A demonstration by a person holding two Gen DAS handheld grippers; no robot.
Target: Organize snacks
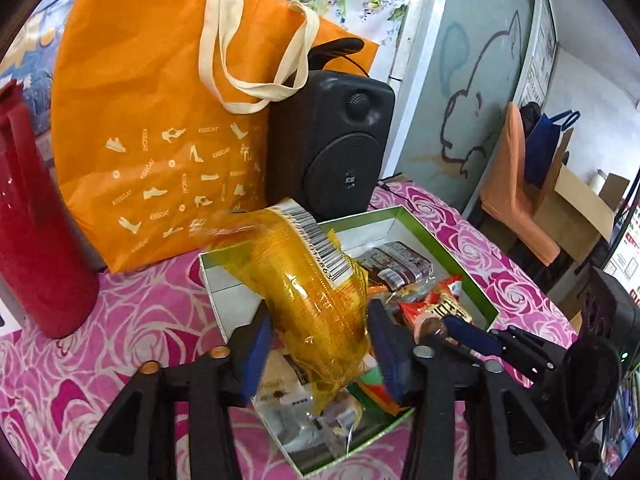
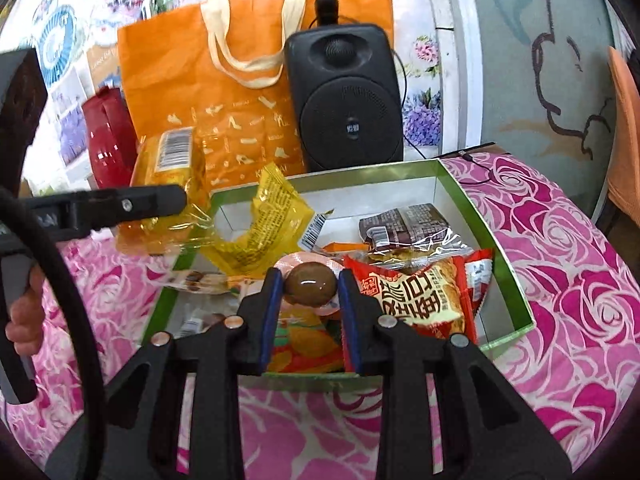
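Snacks [image 2: 424,300] fill box [image 2: 508,240]; both fingers [image 2: 269,312] grip packets.

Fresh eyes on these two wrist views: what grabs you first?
The big orange tote bag standing at the back of the table beside a black speaker. Then the green-rimmed box of mixed snacks on the pink rose-print tablecloth. The left hand-held gripper is clamped on a crinkly yellow snack packet over the box, and the right hand-held gripper pinches a sealed brown egg pack.
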